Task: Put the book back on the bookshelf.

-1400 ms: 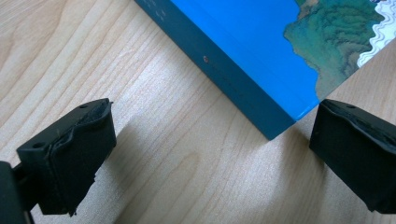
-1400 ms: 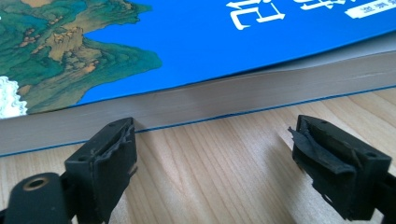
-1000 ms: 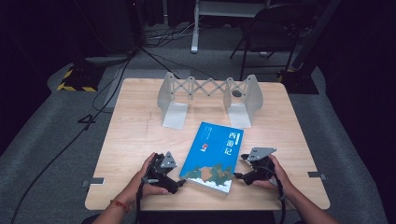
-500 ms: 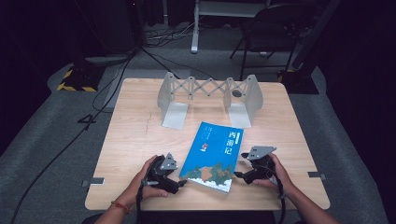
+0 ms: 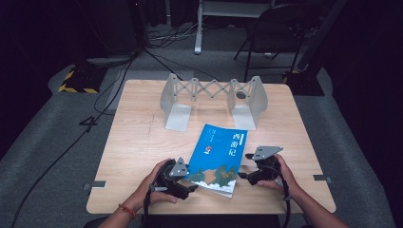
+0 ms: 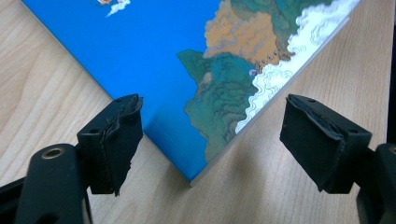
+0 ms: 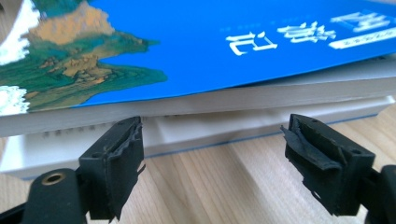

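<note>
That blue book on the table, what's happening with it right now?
A person is working at a blue book lying flat on the wooden table, one gripper on each side. The left gripper straddles its near corner, jaws just closing in but not yet touching. The right gripper faces the page edge, jaws open. An expandable metal book rack stands behind, with no books in it.

Dark room, grey carpet, wooden table.
</note>
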Available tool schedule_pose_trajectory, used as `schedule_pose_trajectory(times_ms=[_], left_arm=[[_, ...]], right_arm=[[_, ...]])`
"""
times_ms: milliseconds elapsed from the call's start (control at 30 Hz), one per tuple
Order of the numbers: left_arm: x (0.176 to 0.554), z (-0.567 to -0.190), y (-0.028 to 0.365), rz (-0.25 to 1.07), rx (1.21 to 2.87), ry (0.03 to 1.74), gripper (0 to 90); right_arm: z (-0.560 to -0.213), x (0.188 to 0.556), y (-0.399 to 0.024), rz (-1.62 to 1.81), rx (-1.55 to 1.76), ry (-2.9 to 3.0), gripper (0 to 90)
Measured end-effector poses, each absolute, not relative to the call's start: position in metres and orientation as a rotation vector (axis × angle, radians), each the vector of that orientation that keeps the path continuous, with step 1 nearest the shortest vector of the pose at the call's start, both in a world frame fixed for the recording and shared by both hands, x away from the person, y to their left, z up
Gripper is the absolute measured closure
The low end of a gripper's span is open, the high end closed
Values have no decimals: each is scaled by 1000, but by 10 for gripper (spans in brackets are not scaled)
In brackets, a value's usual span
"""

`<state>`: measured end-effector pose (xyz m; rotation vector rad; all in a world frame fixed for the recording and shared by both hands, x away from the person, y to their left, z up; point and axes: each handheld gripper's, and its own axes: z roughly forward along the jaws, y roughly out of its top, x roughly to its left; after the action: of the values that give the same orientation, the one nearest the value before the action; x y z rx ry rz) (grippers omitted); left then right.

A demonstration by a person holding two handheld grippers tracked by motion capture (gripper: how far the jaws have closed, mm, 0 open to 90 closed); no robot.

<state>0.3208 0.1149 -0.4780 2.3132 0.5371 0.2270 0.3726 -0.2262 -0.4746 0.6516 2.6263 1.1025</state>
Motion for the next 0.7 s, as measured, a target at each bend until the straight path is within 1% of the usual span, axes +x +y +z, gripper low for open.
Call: schedule_pose_trajectory(times_ms=[167,233,300,333,433,533,600,700], left_arm=[[322,-476,110,247,2319,548,207],[322,-475,108,233,2313,543,225],[321,-473,98,256,2326,537,224],[320,-474,94,245,2330,529,222],[313,-473,79,267,2347,475,216],[307,-470,64,264,2333,439,206],[306,-468,58,251,2324,438,195],[303,-468,50,265,2314,439,184]], right_arm=[[-461,376,-222,1166,652,2593,198],[-458,377,-220,1177,654,2588,198],[-457,377,-216,1151,638,2587,198],[-457,376,-214,1138,641,2588,198],[-458,377,-211,1130,642,2588,195],[-454,379,-210,1167,646,2571,196],[-452,379,-209,1174,650,2565,196],[-451,380,-208,1184,659,2560,196]])
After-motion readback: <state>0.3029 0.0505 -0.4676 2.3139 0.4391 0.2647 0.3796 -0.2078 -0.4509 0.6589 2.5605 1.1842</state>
